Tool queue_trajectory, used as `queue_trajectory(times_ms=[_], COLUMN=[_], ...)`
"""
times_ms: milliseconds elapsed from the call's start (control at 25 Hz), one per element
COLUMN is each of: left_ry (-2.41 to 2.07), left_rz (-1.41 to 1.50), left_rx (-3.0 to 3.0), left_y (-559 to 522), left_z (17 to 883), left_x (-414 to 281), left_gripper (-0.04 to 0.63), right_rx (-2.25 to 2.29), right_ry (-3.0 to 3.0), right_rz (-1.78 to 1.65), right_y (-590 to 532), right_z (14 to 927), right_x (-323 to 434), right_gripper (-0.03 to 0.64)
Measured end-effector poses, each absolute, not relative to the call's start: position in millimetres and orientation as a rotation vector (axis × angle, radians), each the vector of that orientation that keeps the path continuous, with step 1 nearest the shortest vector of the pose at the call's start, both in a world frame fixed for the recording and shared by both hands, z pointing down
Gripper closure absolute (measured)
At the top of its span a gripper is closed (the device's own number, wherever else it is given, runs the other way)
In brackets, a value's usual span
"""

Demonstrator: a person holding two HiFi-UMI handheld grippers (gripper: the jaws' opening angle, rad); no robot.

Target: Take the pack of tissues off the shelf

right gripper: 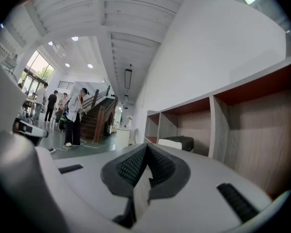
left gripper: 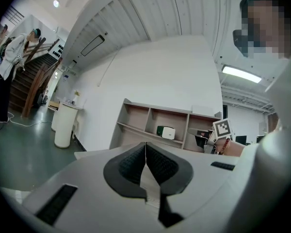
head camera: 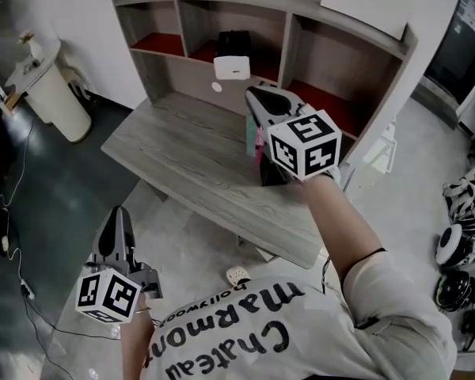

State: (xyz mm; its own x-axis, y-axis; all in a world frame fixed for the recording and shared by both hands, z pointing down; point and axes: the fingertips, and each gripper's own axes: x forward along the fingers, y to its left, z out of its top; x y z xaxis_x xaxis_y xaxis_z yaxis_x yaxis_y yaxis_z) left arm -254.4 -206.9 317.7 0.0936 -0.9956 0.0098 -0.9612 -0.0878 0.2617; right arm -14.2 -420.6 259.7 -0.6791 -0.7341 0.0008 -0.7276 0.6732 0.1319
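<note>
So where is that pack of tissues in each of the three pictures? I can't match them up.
Head view: pack of tissues at top centre, in the middle compartment of the shelf.
Left gripper view: small, just right of centre, above the jaws.
Right gripper view: right of centre, just beyond the jaws.
Shared landmark: the shelf's upright dividers beside the pack.

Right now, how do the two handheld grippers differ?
The right gripper is raised over the desk, pointing toward the shelf; the left gripper hangs low beside the desk, above the floor. The right gripper is nearer the pack of tissues than the left gripper. Both have jaws shut, empty.
</note>
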Motion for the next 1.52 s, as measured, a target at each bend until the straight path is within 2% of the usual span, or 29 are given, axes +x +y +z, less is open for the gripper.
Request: queue_trajectory(times_ms=[160, 560, 680, 880, 1200, 1520], left_ry=[-1.97, -1.975, -1.977, -1.984, -1.974, -1.983], left_rz=[-0.265, -0.288, -0.306, -0.301, -0.316, -0.33], left_rx=[2.161, 2.136, 2.121, 2.107, 2.081, 2.061], left_y=[-209.5, -213.0, -211.2, -211.5, -219.1, -224.7], left_z=[318.5, 324.3, 327.7, 332.0, 340.9, 345.1], left_x=[-258.7, -273.6, -279.8, -286.1, -290.9, -300.7], left_gripper=[0.577, 0.577, 0.577, 0.577, 0.577, 0.577], right_rx=[1.202, 1.105, 1.085, 1.074, 1.003, 0.992], right_ry=[-2.7, -2.52, -2.488, -2.399, -2.143, -2.028], right_rz=[-0.305, -0.477, -0.495, -0.566, -0.816, -0.896], right_y=[-436.3, -461.5, -467.2, -471.6, -489.3, -510.0], right_z=[264.0, 266.3, 268.1, 271.2, 281.7, 288.5], right_x=[-17.7, -33.0, -37.3, -41.7, -48.0, -52.0], right_gripper=[0.601, 0.495, 0.44, 0.391, 0.267, 0.264])
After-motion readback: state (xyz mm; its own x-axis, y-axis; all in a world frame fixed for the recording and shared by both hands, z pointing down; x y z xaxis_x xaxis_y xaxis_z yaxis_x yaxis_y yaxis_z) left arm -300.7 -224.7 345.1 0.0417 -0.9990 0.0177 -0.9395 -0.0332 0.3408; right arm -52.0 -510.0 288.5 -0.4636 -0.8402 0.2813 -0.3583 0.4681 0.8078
